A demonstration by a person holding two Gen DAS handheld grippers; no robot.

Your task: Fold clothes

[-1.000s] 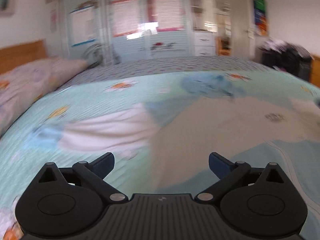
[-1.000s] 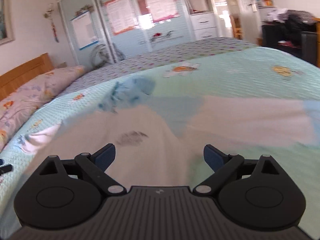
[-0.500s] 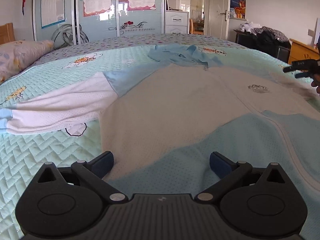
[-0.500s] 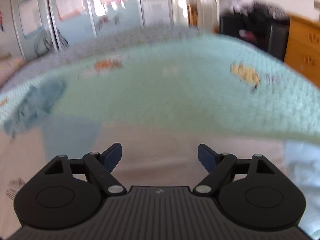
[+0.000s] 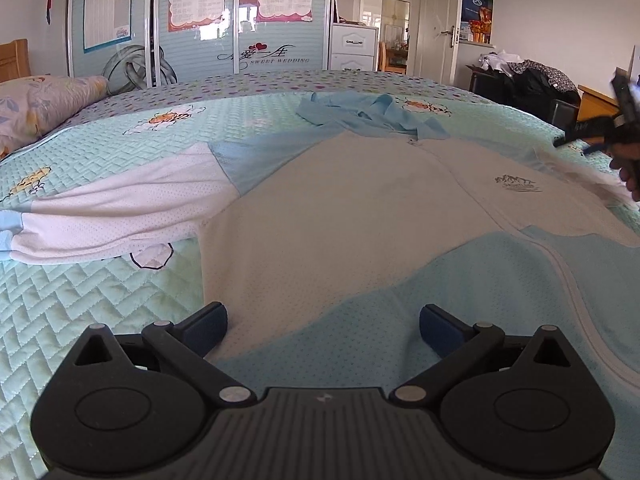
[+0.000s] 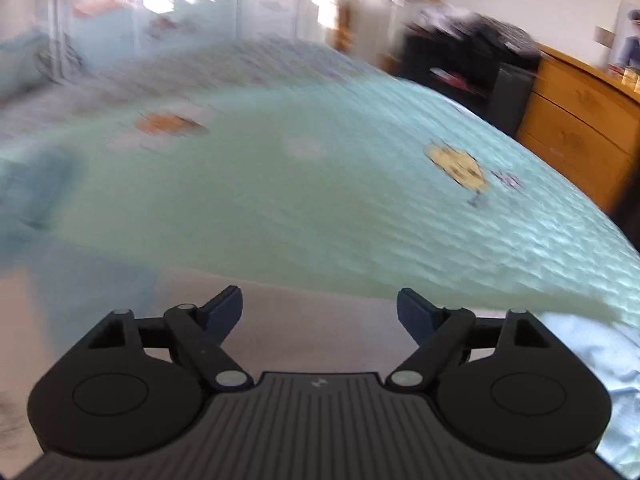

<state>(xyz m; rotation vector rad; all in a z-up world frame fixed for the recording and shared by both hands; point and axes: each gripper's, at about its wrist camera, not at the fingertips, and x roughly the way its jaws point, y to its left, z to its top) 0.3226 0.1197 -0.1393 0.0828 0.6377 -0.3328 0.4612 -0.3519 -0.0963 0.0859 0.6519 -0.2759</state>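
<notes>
At the far left of the left wrist view a floral pillow [image 5: 48,100] lies at the head of the bed [image 5: 100,304], which is covered by a pale green quilted spread. Behind it stands a wardrobe [image 5: 200,28] with sliding doors and posters, then a white chest of drawers [image 5: 354,50] and an open door [image 5: 434,28].

The jacket [image 5: 360,216] lies spread flat across the middle of the bed, front up, zip closed. Its white sleeve [image 5: 116,208] stretches out to the left, its blue hood [image 5: 372,114] is crumpled at the far end, and a small logo [image 5: 516,184] sits on the chest. Nothing lies on top of it.

The left gripper [image 5: 322,326] is tilted down over the near hem, fingers [image 5: 208,320] spread wide, with only the blue hem panel below the gap and nothing pinched.

To the right, a pile of dark clothes [image 5: 528,76] rests on a black stand. At the right edge the right gripper [image 5: 592,132] shows over the jacket's other sleeve, a hand [image 5: 630,172] behind it. In its own blurred view the right gripper [image 6: 320,308] points down over that pale sleeve [image 6: 312,340], fingers [image 6: 226,308] spread apart and gripping nothing, with a wooden dresser [image 6: 580,120] beyond the bed.
</notes>
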